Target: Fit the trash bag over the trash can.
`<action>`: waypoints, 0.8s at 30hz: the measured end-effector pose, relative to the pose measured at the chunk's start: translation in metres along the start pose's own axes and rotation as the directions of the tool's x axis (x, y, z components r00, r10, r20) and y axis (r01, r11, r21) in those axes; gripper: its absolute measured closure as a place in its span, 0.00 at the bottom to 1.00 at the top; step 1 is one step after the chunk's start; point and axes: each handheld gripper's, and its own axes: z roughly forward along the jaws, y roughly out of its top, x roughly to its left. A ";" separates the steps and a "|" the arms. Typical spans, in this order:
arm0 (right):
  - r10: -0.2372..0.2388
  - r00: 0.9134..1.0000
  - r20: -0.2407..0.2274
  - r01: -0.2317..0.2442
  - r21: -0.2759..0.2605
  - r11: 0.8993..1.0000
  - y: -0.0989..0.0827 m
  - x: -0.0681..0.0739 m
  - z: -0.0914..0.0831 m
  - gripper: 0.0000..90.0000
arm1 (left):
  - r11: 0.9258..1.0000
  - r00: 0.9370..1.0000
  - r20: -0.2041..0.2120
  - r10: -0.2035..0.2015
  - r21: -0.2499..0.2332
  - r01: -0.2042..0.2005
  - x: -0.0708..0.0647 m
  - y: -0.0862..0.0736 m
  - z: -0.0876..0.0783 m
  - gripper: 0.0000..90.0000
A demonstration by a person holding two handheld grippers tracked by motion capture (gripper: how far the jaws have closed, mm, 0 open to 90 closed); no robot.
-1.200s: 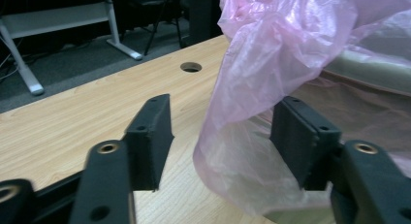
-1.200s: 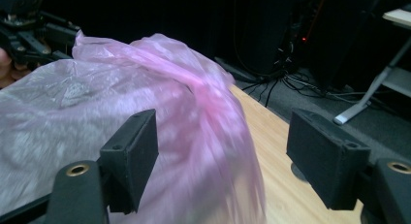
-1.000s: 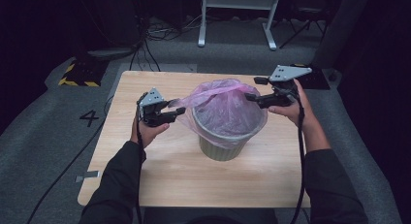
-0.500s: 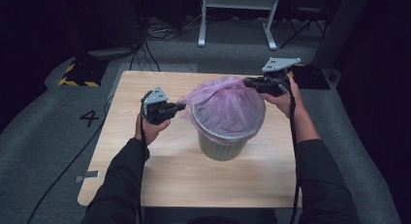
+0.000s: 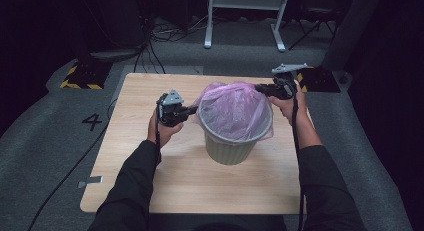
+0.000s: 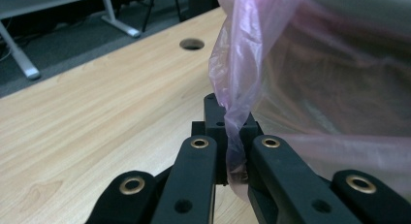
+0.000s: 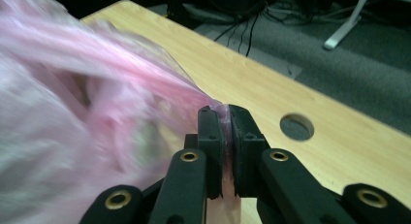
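A pale green bin [image 5: 231, 150] stands upright near the middle of the wooden surface [image 5: 135, 141], a little to the right. A pink plastic bag [image 5: 235, 111] lines it, its film folded over the rim and rising loosely above the opening.

The left gripper [image 5: 190, 110] sits just left of the bin, held level and pointing right at the rim. In the left gripper view its jaws have just been closing and now clamp a gathered fold of the bag [image 6: 240, 112], the film pinched between the two black pads and stretching up and away to the right toward the bin's wall.

The right gripper [image 5: 257, 88] is at the far right edge of the bin, pointing left, with the grey three-cornered plate on top. In the right gripper view its jaws have likewise just been closing and are pressed together on a thin edge of the bag [image 7: 97, 136], which fans out to the left, blurred.

A round hole [image 7: 296, 126] in the surface shows beyond the right gripper, and the same kind of hole [image 6: 192, 43] appears far off in the left gripper view. Grey carpet [image 5: 45, 141] surrounds the surface, marked with a "4" [image 5: 93, 122] on the left.
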 end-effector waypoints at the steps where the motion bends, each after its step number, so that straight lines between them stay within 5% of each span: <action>1: 0.013 1.000 -0.008 -0.013 0.002 1.000 -0.004 -0.002 0.002 0.93 | 1.000 1.000 0.005 -0.006 0.007 0.006 0.000 -0.001 0.003 1.00; 7: 0.079 0.994 -0.079 -0.079 0.007 0.997 -0.024 -0.010 0.012 0.96 | 0.996 0.999 0.014 -0.037 0.088 0.035 -0.001 -0.007 0.024 1.00; 13: 0.103 0.988 -0.115 -0.103 0.009 0.995 -0.035 -0.012 0.017 0.97 | 0.984 0.996 0.070 -0.058 0.170 0.045 -0.010 -0.012 0.044 1.00; 20: 0.154 0.983 -0.105 -0.154 0.008 0.988 -0.054 -0.023 0.011 0.97 | 0.979 0.996 0.081 -0.029 0.205 0.012 -0.015 -0.021 0.039 1.00; 24: 0.162 0.983 -0.091 -0.162 0.003 0.987 -0.063 -0.027 0.005 0.93 | 0.982 0.997 0.074 -0.030 0.187 0.016 -0.014 -0.025 0.030 0.99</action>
